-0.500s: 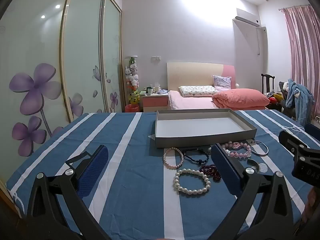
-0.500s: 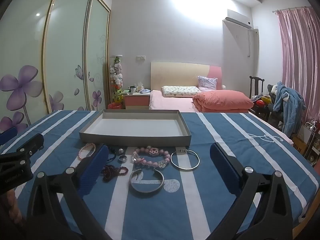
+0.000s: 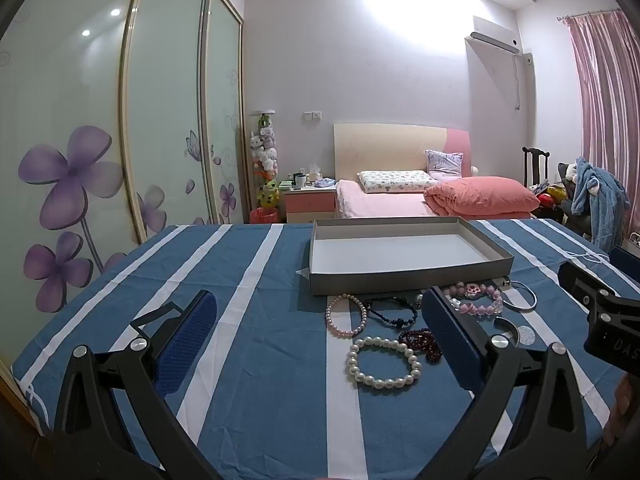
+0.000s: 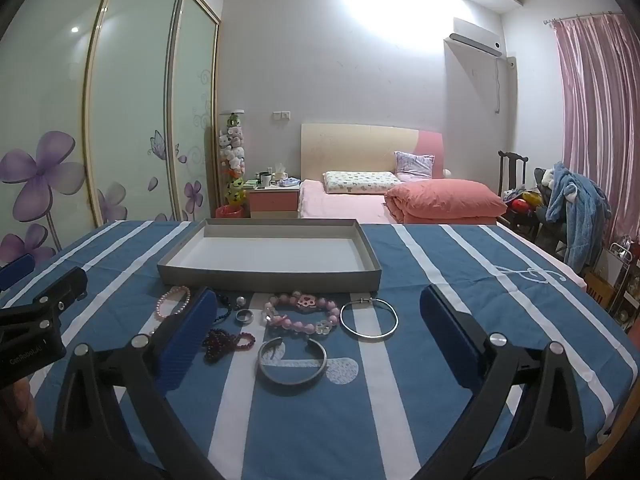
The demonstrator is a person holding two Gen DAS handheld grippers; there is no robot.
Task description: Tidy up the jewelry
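a table under a blue-and-white striped cloth (image 4: 460,280) carries a shallow grey box tray (image 4: 268,278); bracelets lie just before it: white pearls (image 3: 384,362), pink beads (image 4: 300,314), a silver bangle (image 4: 369,319), an open cuff (image 4: 291,362).

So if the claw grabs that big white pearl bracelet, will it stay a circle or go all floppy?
Probably floppy: the white pearl bracelet looks like separate beads on a string, so it would likely droop. The round, shiny pearls may slip off the claw pads. It seems unlikely to roll away, since it lies flat on the striped cloth.
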